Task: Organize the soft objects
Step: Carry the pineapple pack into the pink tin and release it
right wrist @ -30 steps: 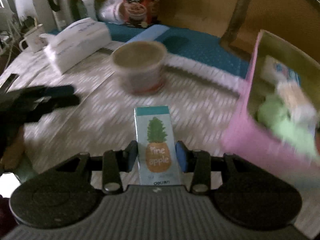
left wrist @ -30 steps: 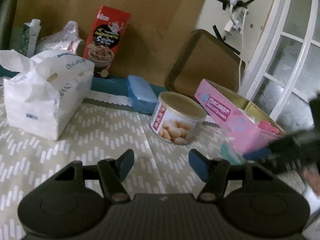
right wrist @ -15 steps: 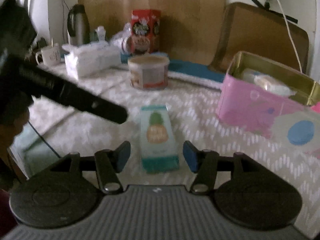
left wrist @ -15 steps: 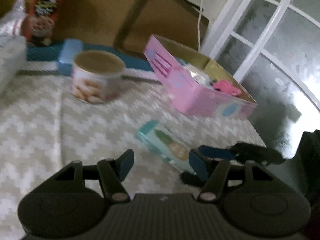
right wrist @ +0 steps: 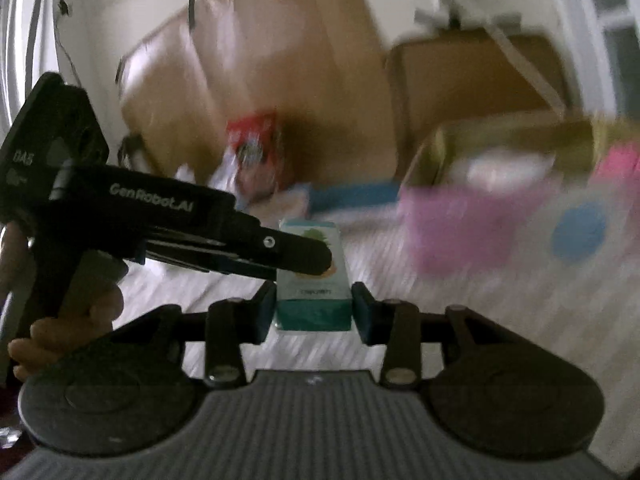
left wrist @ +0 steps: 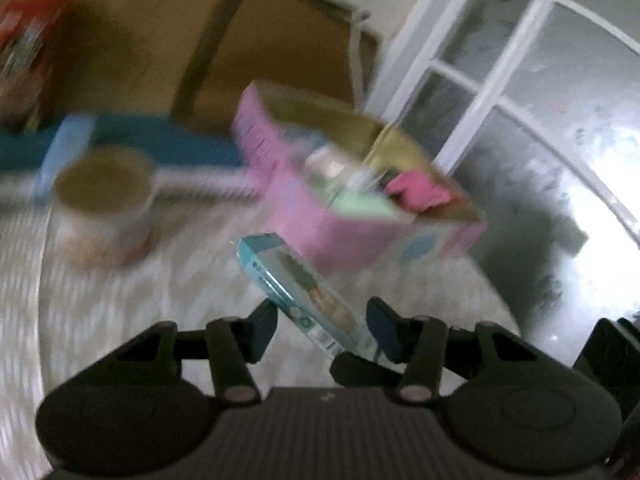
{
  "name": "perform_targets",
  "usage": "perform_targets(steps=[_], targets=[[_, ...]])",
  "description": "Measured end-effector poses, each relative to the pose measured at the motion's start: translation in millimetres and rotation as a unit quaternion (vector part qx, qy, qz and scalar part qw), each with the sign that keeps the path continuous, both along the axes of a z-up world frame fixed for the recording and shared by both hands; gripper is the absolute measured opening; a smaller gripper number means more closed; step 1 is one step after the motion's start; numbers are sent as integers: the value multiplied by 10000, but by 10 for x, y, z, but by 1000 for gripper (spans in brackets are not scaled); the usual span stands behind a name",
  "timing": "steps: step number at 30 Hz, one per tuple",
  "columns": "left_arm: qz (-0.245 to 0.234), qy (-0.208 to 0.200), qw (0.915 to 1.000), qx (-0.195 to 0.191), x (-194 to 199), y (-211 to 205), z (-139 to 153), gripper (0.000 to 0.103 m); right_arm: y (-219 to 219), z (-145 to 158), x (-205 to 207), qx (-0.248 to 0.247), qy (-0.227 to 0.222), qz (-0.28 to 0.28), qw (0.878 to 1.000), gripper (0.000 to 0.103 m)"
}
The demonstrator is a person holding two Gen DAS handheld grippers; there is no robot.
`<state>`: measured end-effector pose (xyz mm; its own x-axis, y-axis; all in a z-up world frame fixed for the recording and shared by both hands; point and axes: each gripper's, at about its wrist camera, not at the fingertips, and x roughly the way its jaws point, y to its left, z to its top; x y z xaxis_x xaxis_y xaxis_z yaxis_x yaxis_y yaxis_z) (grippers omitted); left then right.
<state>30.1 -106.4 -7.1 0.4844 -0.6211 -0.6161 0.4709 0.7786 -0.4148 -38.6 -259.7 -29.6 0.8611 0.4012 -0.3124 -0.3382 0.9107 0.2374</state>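
A teal pineapple pack [right wrist: 314,280] lies on the patterned tablecloth. My right gripper [right wrist: 314,312] has its jaws close on both sides of the pack's near end and looks shut on it. In the left wrist view the pack [left wrist: 300,288] lies slanted between the fingers of my open left gripper [left wrist: 322,324]. The left gripper's body [right wrist: 160,216] reaches over the pack in the right wrist view. A pink open box [left wrist: 320,216] with soft pink and green things in it stands behind the pack. It also shows in the right wrist view [right wrist: 472,224].
A round tin [left wrist: 104,208] stands left of the pink box. A blue mat [left wrist: 160,144] and a red snack pack [right wrist: 252,152] are at the back. A brown board [left wrist: 280,52] leans on the wall. The table's right edge [left wrist: 492,280] is near a window.
Both grippers moved in on the pineapple pack. The right jaws narrowed from wide open to close around its end. The left gripper came over it.
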Motion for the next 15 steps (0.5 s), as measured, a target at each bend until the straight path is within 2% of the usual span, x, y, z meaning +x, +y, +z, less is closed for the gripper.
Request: perform_targets(steps=[3, 6, 8, 12, 15], targets=[[-211, -475, 9986, 18, 96, -231, 297, 50, -147, 197, 104, -188, -423, -317, 9984, 43], [-393, -772, 9962, 83, 285, -531, 467, 50, -342, 298, 308, -282, -513, -600, 9965, 43], [-479, -853, 9951, 123, 454, -742, 481, 50, -514, 339, 506, -323, -359, -703, 9964, 43], [-534, -584, 9966, 208, 837, -1095, 375, 51, -802, 389, 953, -355, 300, -636, 9969, 44], [-393, -234, 9988, 186, 1101, -1256, 273, 59, -955, 392, 1177, -462, 748, -648, 9940, 44]])
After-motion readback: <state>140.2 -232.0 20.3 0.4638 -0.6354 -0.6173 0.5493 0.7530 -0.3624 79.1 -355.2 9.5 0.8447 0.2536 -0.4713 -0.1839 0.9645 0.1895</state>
